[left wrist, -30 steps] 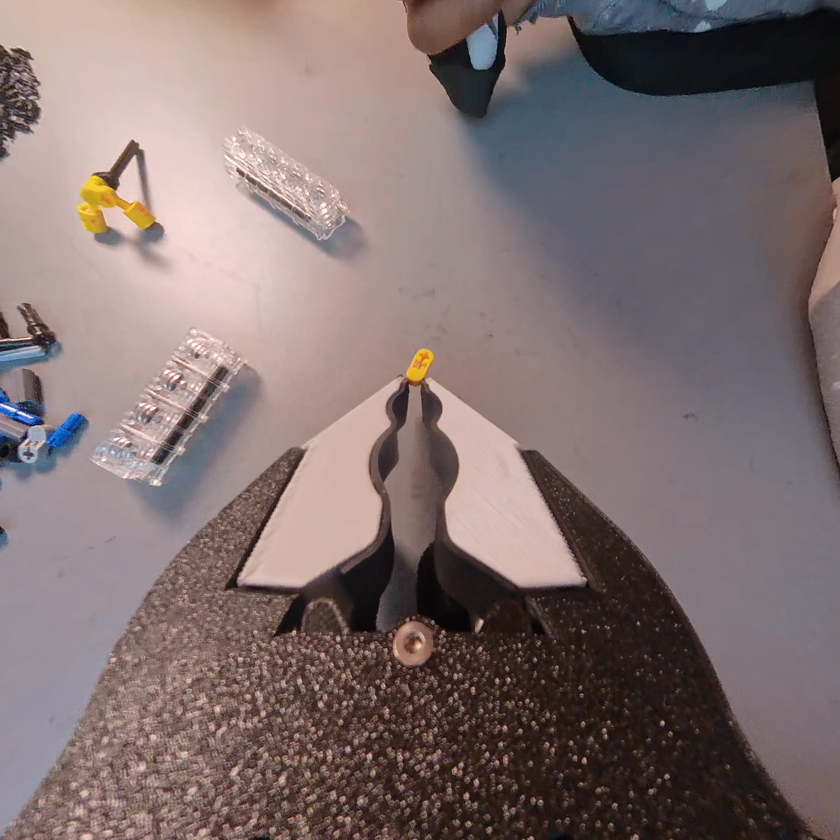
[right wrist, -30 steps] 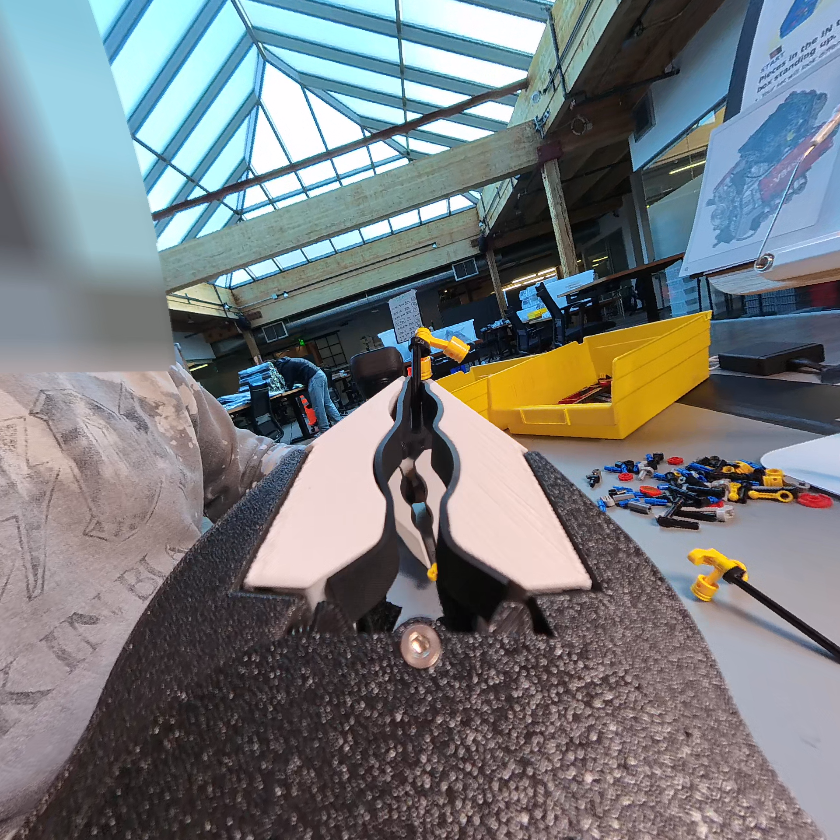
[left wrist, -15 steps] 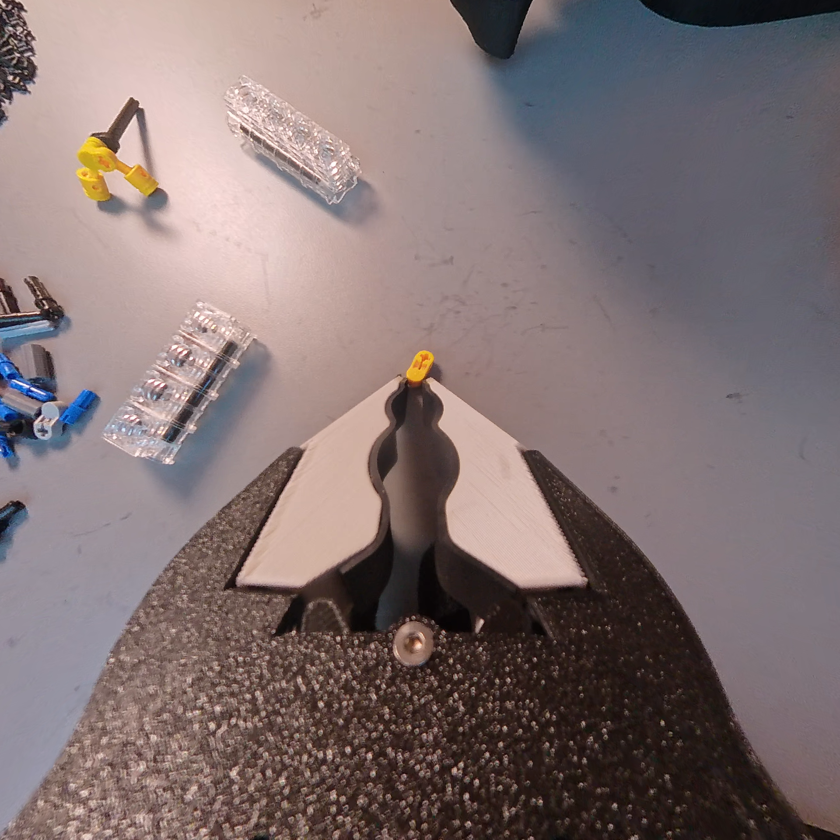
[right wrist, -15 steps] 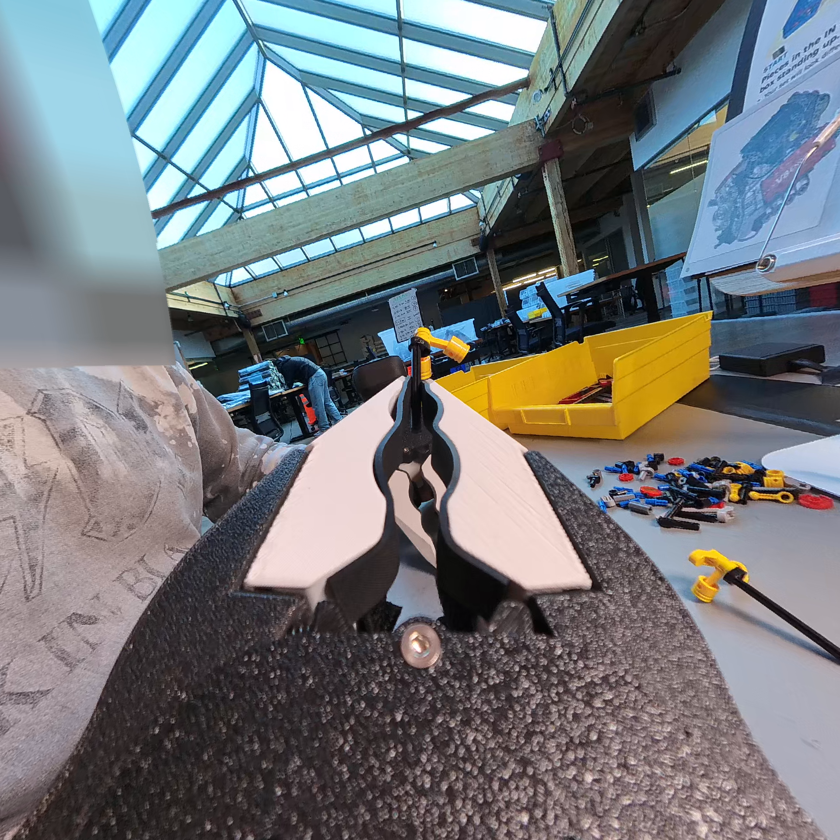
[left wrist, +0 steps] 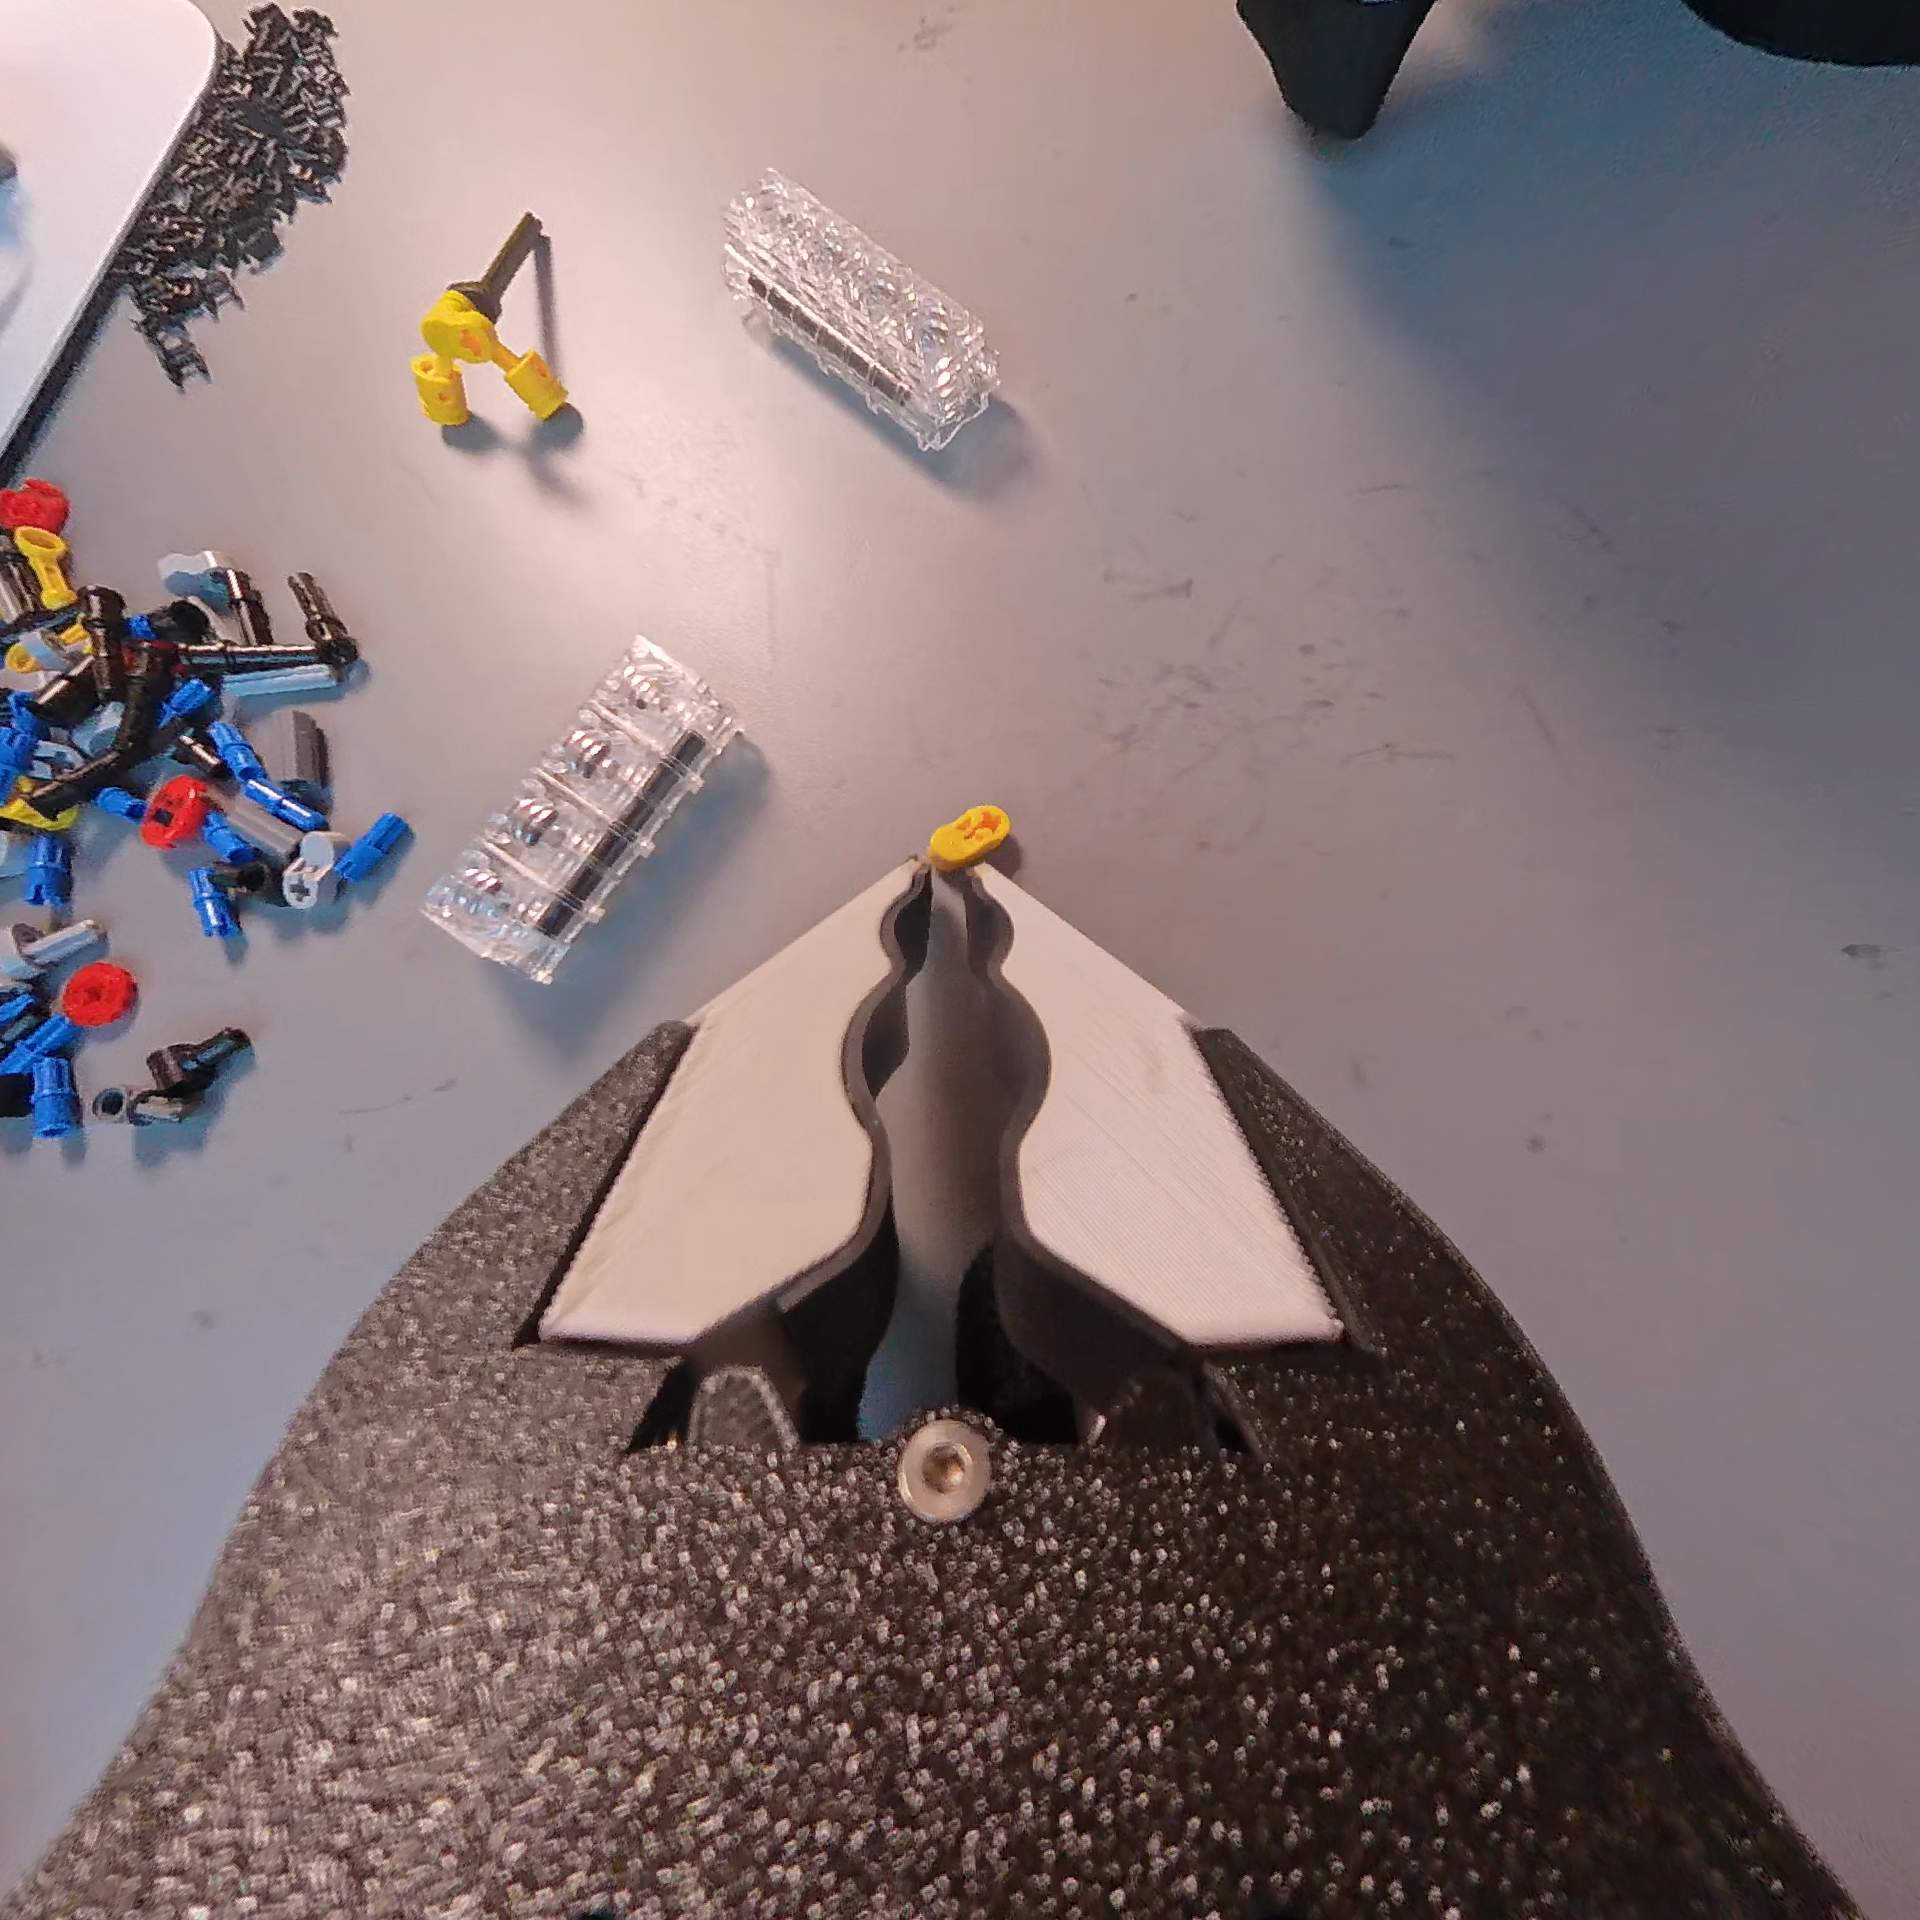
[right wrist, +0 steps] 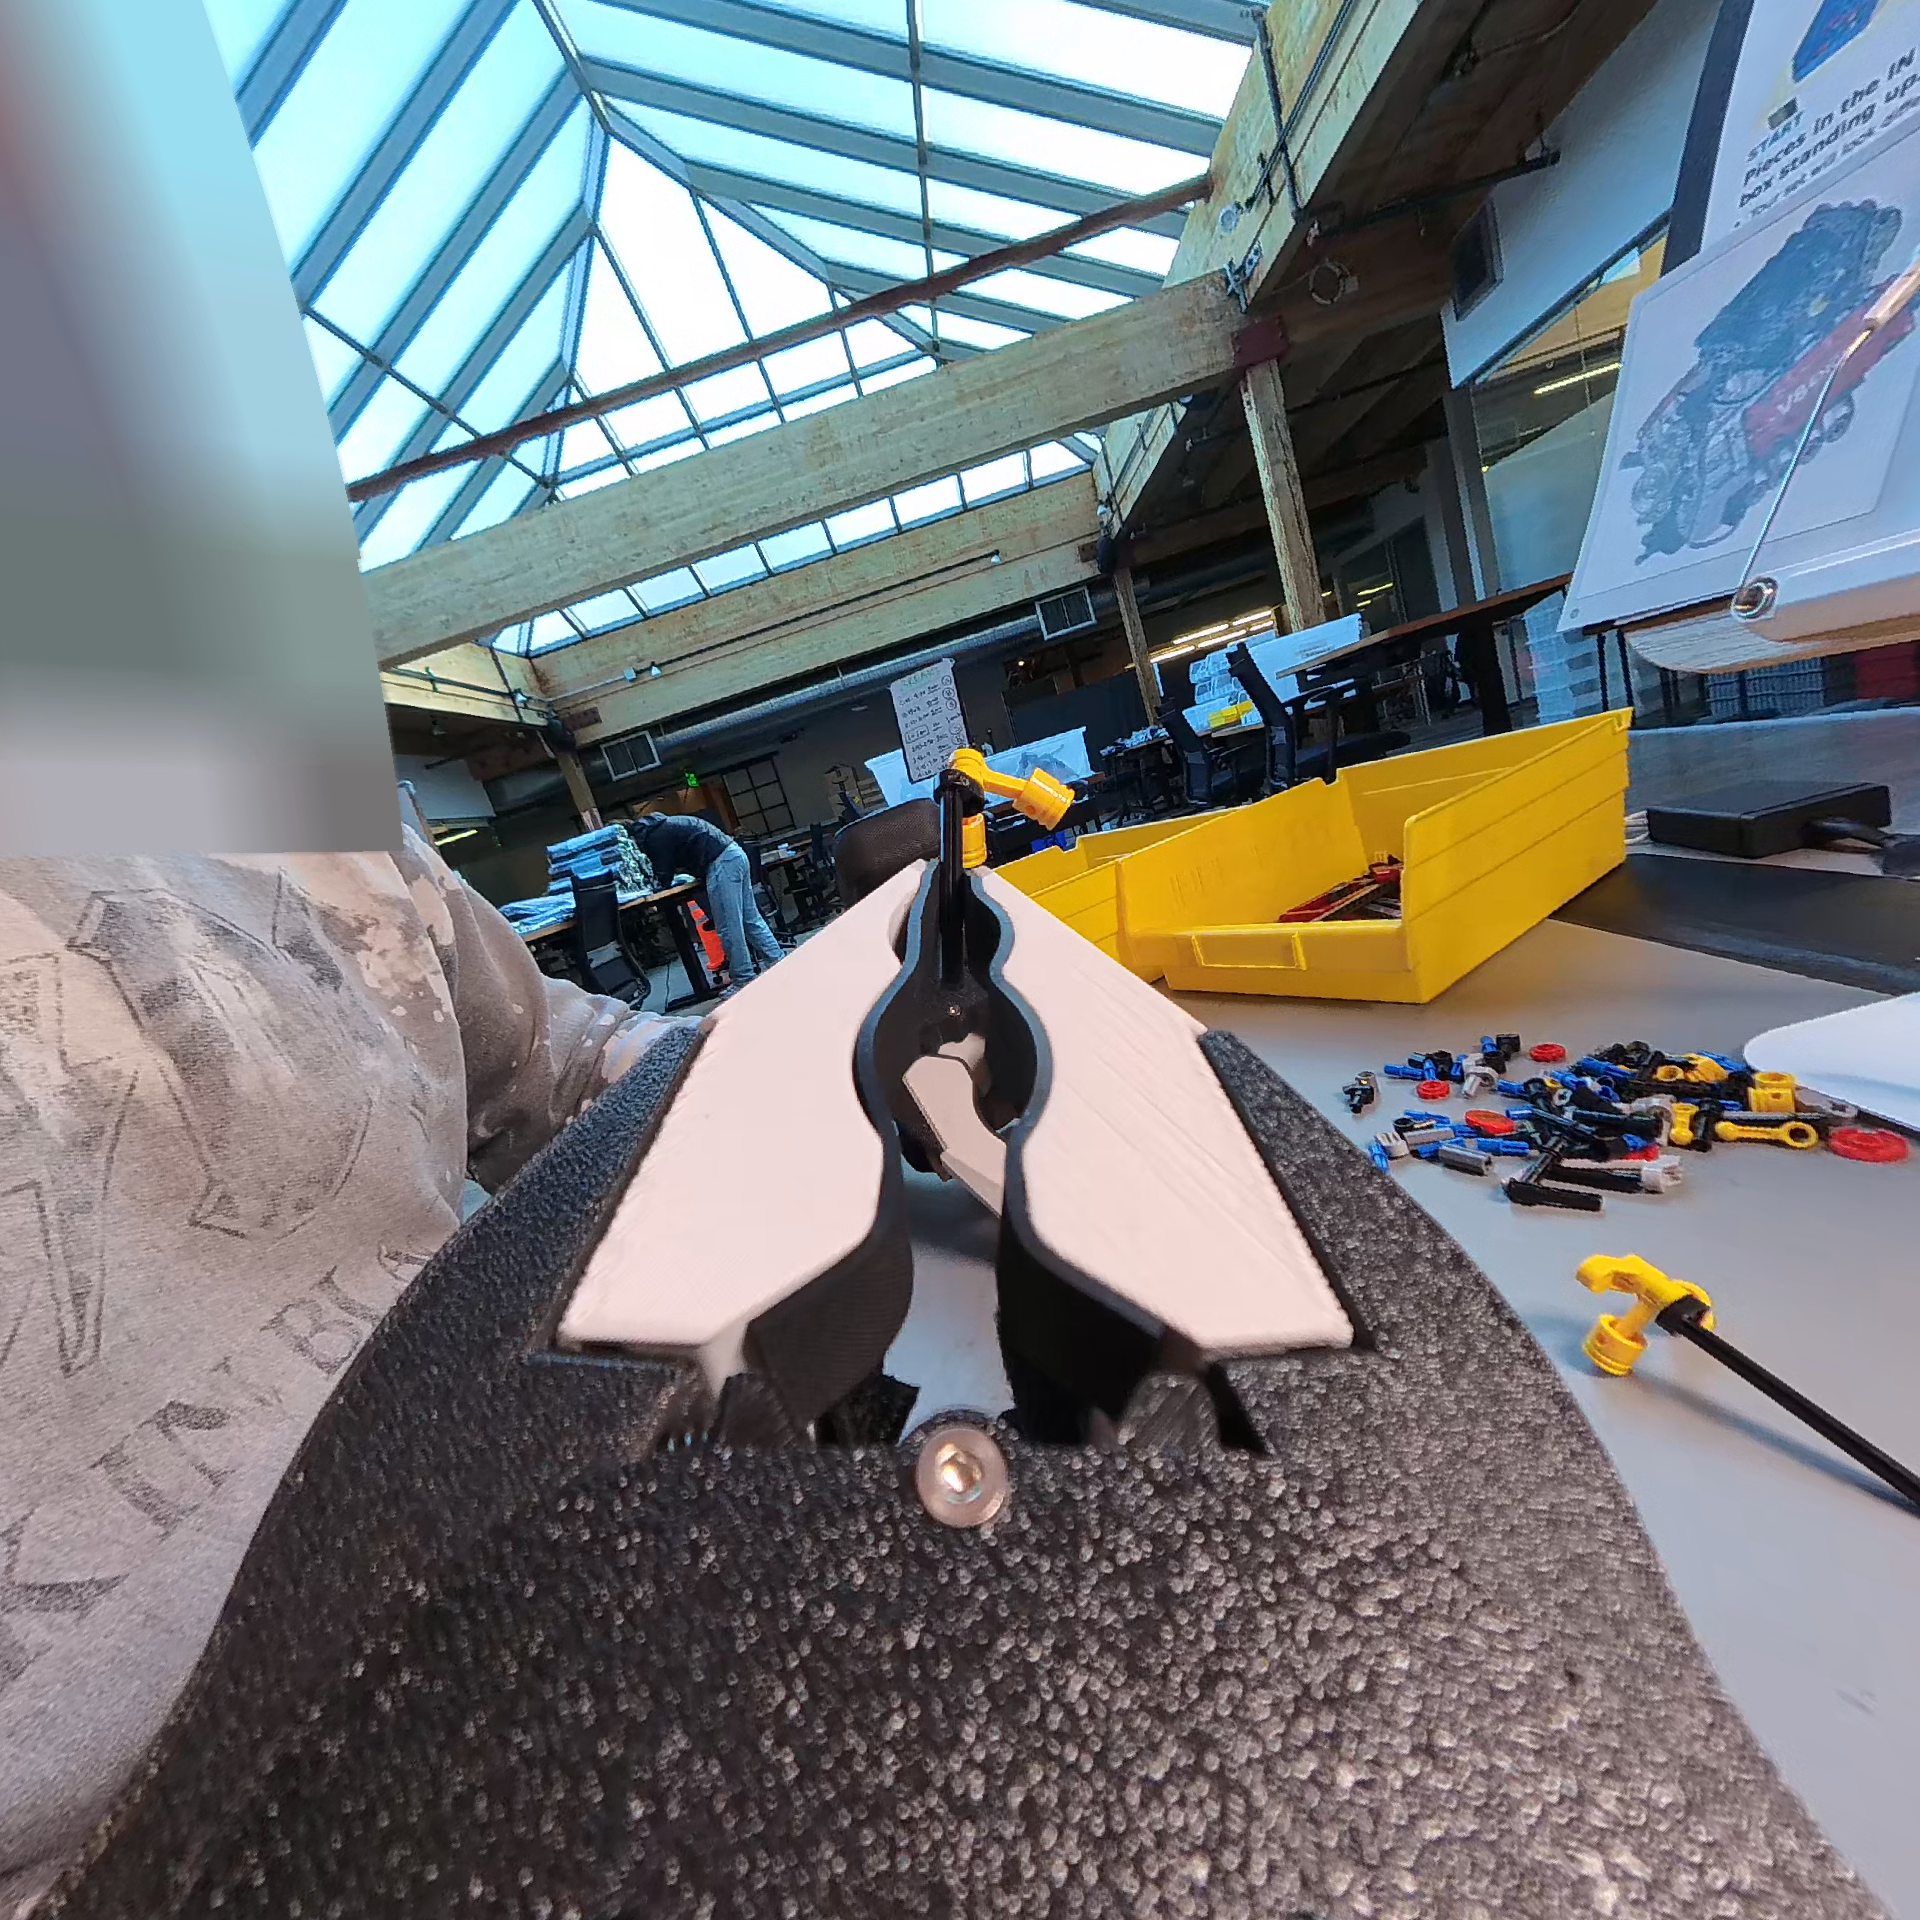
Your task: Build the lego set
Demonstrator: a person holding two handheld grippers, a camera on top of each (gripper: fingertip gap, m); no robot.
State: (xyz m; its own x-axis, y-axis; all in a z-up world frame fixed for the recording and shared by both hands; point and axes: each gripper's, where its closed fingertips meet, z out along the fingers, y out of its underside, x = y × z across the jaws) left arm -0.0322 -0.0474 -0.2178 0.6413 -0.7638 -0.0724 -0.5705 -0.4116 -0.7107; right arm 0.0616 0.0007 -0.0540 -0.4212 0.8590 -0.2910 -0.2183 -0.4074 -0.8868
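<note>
My left gripper [left wrist: 943, 871] is shut on a small yellow connector piece [left wrist: 968, 833] and holds it over the grey table [left wrist: 1455, 727]. A clear block [left wrist: 584, 821] lies just left of it, a second clear block [left wrist: 860, 308] farther off. A yellow forked piece on a black axle [left wrist: 480, 335] lies at the upper left. My right gripper [right wrist: 948, 871] is shut on a black axle with yellow connectors [right wrist: 971, 805] at its top, held up in the air. A similar yellow piece on a black axle [right wrist: 1652, 1311] lies on the table at the right.
A heap of small blue, black, red and yellow parts [left wrist: 114, 748] lies at the left; it also shows in the right wrist view [right wrist: 1600, 1101]. Black pins [left wrist: 234, 156] lie by a white tray [left wrist: 73, 187]. Yellow bins [right wrist: 1382, 883] stand behind. A person's sleeve [right wrist: 208, 1091] is at the left. The right gripper is farther from the clear block [left wrist: 584, 821], some 20 cm, than the left, some 6 cm.
The left gripper has moved over the table, so the blocks and the parts heap have shifted right and down in its view. The connector has tilted in its tips. The right gripper holds still.
</note>
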